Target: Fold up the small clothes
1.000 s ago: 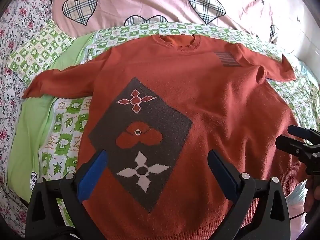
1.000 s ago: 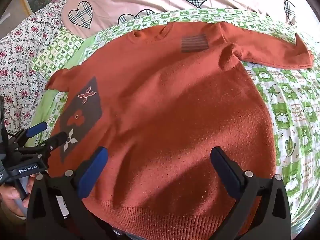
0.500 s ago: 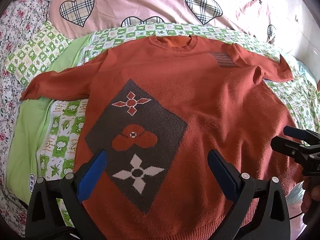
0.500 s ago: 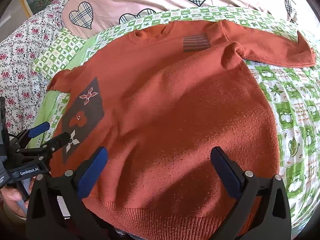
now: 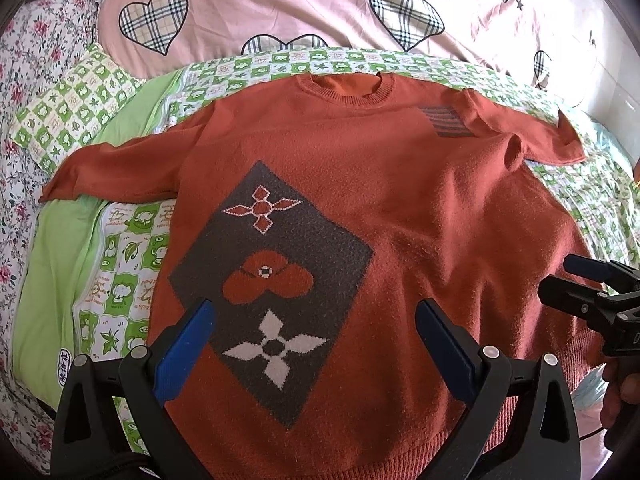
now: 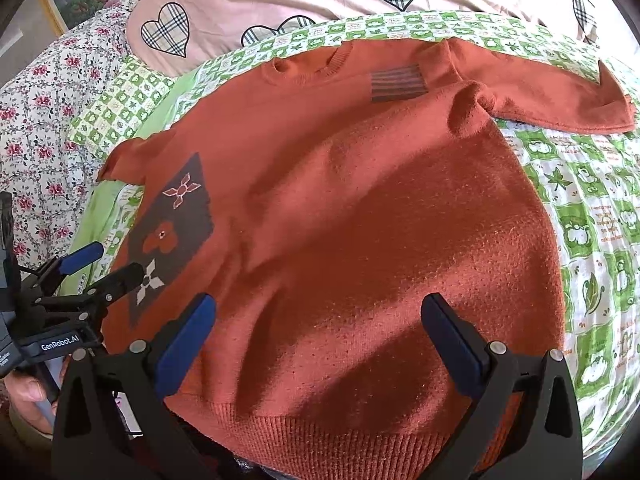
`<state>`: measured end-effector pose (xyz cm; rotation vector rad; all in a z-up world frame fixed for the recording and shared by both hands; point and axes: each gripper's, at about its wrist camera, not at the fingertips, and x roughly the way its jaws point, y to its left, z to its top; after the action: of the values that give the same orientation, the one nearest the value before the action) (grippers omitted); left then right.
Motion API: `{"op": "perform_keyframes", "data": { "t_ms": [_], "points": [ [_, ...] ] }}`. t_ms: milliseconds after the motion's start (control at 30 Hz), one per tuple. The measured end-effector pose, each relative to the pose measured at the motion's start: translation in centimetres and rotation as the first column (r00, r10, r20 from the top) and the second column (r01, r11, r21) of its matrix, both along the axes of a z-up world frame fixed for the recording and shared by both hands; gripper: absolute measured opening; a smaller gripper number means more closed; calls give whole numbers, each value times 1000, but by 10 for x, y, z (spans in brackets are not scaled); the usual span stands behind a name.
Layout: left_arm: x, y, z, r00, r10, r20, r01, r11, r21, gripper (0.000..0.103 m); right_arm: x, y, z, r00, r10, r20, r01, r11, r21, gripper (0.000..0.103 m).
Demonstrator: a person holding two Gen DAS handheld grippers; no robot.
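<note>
An orange sweater lies flat, front up, on the green checked quilt of the bed, both sleeves stretched out sideways and the collar toward the pink heart pillow. The left hand-held gripper hangs above the grey diamond patch, fingers spread wide. The right hand-held gripper hangs over the hem, likewise spread, pinching nothing.
</note>
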<state>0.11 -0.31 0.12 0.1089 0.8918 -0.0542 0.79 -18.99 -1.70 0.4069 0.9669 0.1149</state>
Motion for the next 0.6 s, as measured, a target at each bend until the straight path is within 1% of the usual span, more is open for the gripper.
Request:
{"op": "perform_keyframes", "data": {
  "t_ms": [267, 600],
  "points": [
    [3, 0, 0, 999, 1, -38, 0, 999, 36, 100, 2, -2, 2, 1000, 3, 5, -3, 1000, 7, 102],
    [8, -1, -1, 1000, -10, -12, 10, 1000, 2, 100, 4, -5, 5, 1000, 3, 13, -3, 1000, 18, 102]
  ]
}}
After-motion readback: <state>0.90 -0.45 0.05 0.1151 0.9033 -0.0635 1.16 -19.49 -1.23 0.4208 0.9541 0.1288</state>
